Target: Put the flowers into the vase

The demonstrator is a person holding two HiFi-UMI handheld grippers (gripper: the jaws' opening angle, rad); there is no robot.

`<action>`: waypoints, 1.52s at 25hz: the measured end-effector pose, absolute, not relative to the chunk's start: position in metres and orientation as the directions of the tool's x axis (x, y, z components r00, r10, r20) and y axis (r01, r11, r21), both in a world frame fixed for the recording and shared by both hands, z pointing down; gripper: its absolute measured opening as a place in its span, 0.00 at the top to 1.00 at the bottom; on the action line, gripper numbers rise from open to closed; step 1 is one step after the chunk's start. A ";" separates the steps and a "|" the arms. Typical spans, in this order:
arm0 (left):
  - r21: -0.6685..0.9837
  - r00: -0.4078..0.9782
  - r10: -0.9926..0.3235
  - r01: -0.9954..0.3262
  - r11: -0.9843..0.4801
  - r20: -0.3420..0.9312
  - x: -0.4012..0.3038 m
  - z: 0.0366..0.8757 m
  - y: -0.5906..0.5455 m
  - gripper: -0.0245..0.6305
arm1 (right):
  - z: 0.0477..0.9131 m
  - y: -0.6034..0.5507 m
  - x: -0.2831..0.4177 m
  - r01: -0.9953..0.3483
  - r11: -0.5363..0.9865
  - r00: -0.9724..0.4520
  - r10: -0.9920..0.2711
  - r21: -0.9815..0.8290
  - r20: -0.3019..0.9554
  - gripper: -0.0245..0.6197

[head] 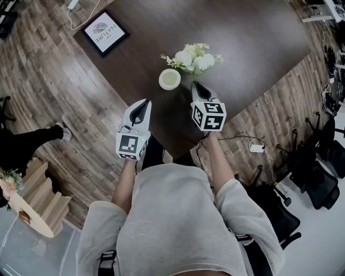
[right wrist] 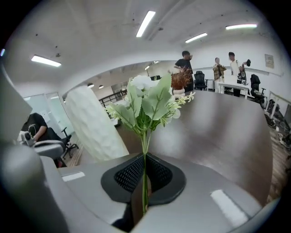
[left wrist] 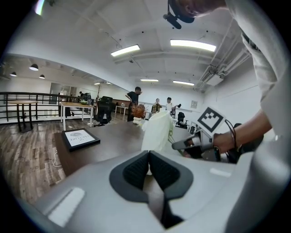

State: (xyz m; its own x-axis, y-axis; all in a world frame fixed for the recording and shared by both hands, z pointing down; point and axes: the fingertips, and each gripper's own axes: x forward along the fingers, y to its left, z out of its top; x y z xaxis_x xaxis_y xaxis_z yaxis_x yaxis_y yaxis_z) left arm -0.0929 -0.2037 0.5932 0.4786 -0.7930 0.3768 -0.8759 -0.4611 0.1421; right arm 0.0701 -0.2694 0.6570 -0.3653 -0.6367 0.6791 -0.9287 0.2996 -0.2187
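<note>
A bunch of white flowers with green leaves (head: 194, 58) (right wrist: 146, 102) is held over the dark table, its thin green stems pinched between the black pads of my right gripper (head: 197, 86) (right wrist: 144, 169), which is shut on them. A pale, textured vase (head: 170, 79) (right wrist: 94, 124) (left wrist: 157, 132) stands upright on the table just left of the flowers, its round mouth facing up. My left gripper (head: 144, 104) (left wrist: 149, 169) hovers near the table's front corner, left of the vase, shut with nothing between its pads.
A black-framed picture (head: 104, 32) (left wrist: 80, 138) lies at the far left of the dark table (head: 259, 48). A white cable (head: 81, 16) runs past it. Office chairs (head: 318, 172) and several people stand around the room; wooden steps (head: 38, 202) sit at the left.
</note>
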 end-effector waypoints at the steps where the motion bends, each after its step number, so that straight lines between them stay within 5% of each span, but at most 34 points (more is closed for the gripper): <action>1: 0.139 0.480 -0.794 -0.875 -0.464 0.373 -0.092 0.592 -0.204 0.95 | 0.644 -0.274 0.070 -0.923 0.303 -0.382 -0.670 -0.236 0.637 0.95; 9: 0.092 0.501 -0.798 -0.860 -0.502 0.335 -0.081 0.581 -0.226 0.94 | 0.483 -0.305 0.054 -0.805 0.480 -0.552 -0.821 -0.347 0.145 0.95; 14: 0.073 0.521 -0.790 -0.846 -0.528 0.324 -0.076 0.583 -0.238 0.90 | 0.418 -0.309 0.037 -0.759 0.583 -0.610 -0.793 -0.288 0.002 0.95; 15: 0.073 0.531 -0.785 -0.839 -0.539 0.319 -0.074 0.584 -0.240 0.84 | 0.410 -0.310 0.033 -0.754 0.598 -0.619 -0.785 -0.271 -0.013 0.95; 19: 0.036 0.574 -0.760 -0.804 -0.593 0.304 -0.061 0.588 -0.244 0.29 | 0.390 -0.314 0.022 -0.731 0.639 -0.648 -0.760 -0.240 -0.052 0.95; 30: -0.049 0.646 -0.685 -0.715 -0.698 0.336 -0.010 0.604 -0.282 0.27 | 0.357 -0.319 0.000 -0.677 0.697 -0.682 -0.715 -0.236 -0.154 0.95; 38: -0.048 0.655 -0.678 -0.706 -0.706 0.333 -0.004 0.603 -0.284 0.42 | 0.358 -0.316 -0.008 -0.658 0.712 -0.693 -0.700 -0.247 -0.170 0.95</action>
